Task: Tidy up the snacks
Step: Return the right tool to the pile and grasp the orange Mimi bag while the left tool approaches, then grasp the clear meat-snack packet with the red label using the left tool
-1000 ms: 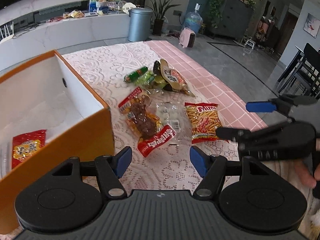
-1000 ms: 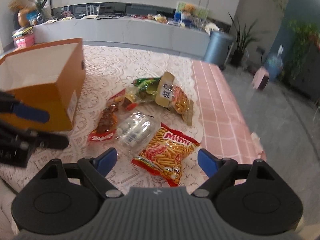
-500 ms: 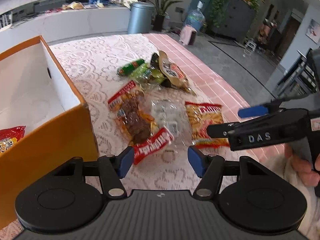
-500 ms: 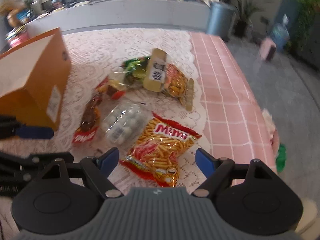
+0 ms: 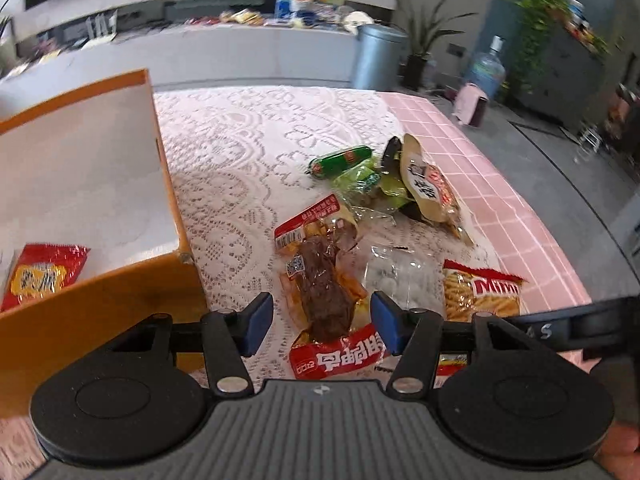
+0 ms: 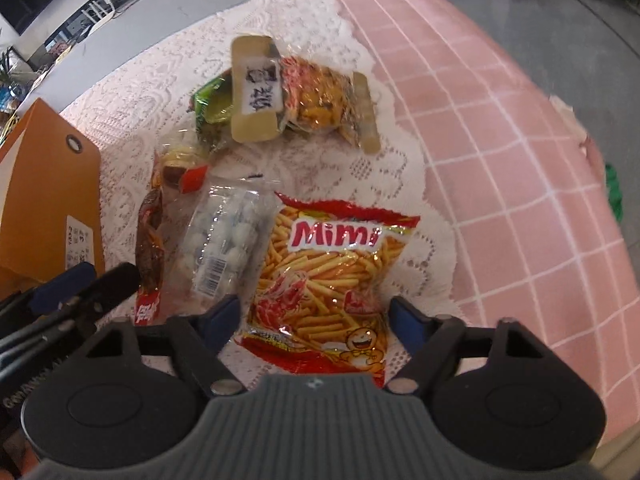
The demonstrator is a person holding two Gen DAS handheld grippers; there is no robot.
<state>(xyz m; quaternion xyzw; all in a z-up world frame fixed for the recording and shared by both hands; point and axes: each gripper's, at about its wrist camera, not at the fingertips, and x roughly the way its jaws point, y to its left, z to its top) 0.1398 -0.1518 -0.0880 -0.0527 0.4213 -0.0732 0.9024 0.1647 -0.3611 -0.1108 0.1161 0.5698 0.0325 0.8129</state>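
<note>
- One orange box (image 5: 120, 288) stands at the left on the lace cloth (image 5: 240, 160); one red packet (image 5: 40, 276) lies inside it.
- On the cloth right of the box, a loose pile of snacks: one meat pack (image 5: 324, 292) with red ends, one clear bag of white balls (image 5: 400, 276), one Mimi bag (image 6: 328, 272) of sticks.
- Farther back: one green sausage (image 5: 340, 162), some green sweets (image 5: 360, 180) too bunched to count, one tan-labelled pack (image 5: 430, 192).
- Left gripper (image 5: 320, 326): jaws wide but closing, the meat pack between its blue pads, which do not press on it; nothing held.
- Right gripper (image 6: 316, 320): jaws wide but closing, straddling the lower end of the Mimi bag; pads just beside its edges, not pinching; nothing held.
</note>
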